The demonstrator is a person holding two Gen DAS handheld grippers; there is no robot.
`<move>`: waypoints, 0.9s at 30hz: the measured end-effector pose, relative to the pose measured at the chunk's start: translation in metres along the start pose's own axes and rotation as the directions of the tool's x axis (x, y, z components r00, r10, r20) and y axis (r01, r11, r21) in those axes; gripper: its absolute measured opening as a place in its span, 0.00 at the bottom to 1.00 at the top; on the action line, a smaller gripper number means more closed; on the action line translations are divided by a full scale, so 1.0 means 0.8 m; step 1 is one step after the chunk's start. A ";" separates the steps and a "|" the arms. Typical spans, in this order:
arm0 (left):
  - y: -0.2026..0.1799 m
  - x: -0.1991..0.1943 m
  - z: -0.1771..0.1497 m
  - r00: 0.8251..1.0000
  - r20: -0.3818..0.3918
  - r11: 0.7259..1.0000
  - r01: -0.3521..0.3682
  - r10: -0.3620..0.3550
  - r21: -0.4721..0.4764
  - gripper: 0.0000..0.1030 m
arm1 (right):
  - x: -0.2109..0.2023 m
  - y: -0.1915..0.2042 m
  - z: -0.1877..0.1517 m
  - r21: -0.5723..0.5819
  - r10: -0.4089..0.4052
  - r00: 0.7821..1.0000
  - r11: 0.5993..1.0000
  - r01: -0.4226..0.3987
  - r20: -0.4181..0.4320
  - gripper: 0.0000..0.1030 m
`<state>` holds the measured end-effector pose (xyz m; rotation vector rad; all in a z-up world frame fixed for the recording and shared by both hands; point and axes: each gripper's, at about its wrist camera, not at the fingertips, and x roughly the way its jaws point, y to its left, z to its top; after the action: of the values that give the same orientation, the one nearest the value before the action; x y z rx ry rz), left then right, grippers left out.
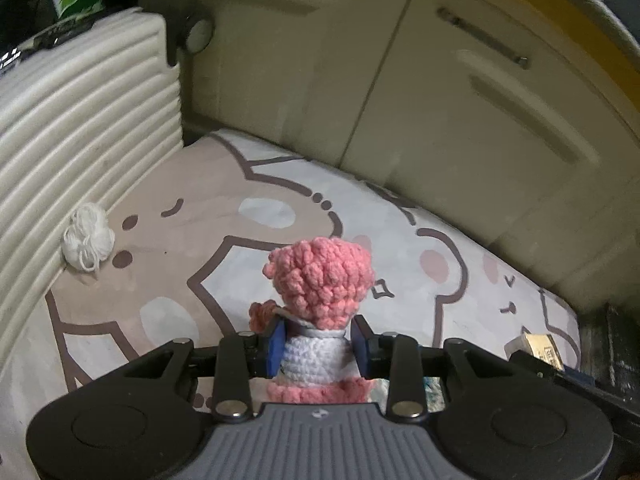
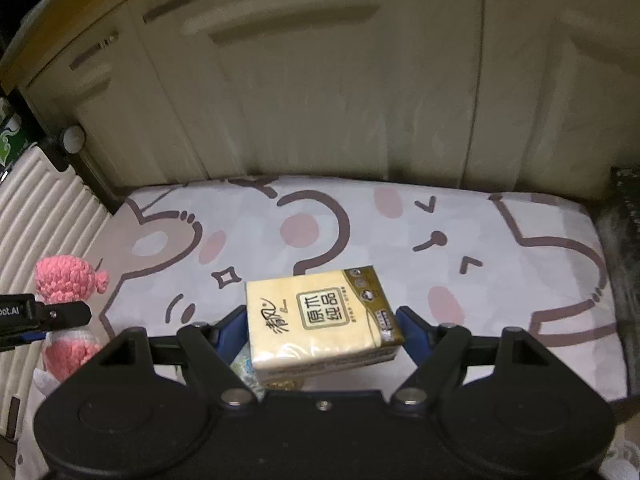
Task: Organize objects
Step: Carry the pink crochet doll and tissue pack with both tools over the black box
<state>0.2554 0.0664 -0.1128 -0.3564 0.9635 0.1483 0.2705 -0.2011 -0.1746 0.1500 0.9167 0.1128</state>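
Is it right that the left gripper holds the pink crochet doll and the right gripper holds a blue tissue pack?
Not quite. The tissue pack in the right gripper is yellow, as the right wrist view shows. The left gripper does hold the pink crochet doll.

Below your jaws lies a padded mat (image 1: 280, 200) printed with cartoon bears and rabbits in beige, white and pink with brown outlines. It runs up to cream cabinet doors (image 1: 460, 112) ahead of both jaws. Far to the left of your left jaws, a small bundle of white yarn (image 1: 88, 244) lies on the mat, touching a ribbed cream suitcase (image 1: 80, 120) that stands along the mat's left edge. The mat's surface ahead of your right jaws shows only the printed pattern.
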 end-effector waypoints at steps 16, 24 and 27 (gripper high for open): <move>-0.029 -0.061 -0.023 0.998 0.052 0.988 0.038 -0.046 0.147 0.35 | -0.113 0.002 -0.013 0.027 -0.061 0.989 0.998 0.057 0.137 0.76; -0.042 -0.086 -0.037 0.994 0.069 0.981 0.072 -0.085 0.181 0.35 | -0.159 -0.015 -0.029 0.064 -0.101 0.978 0.994 0.091 0.184 0.76; -0.047 -0.092 -0.040 0.993 0.071 0.980 0.084 -0.098 0.181 0.35 | -0.176 -0.022 -0.036 0.069 -0.104 0.975 0.993 0.092 0.197 0.76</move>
<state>0.1996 0.0226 -0.0601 -0.2283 0.8730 -0.0073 0.1634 -0.2387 -0.0851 0.1675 0.7246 -0.0213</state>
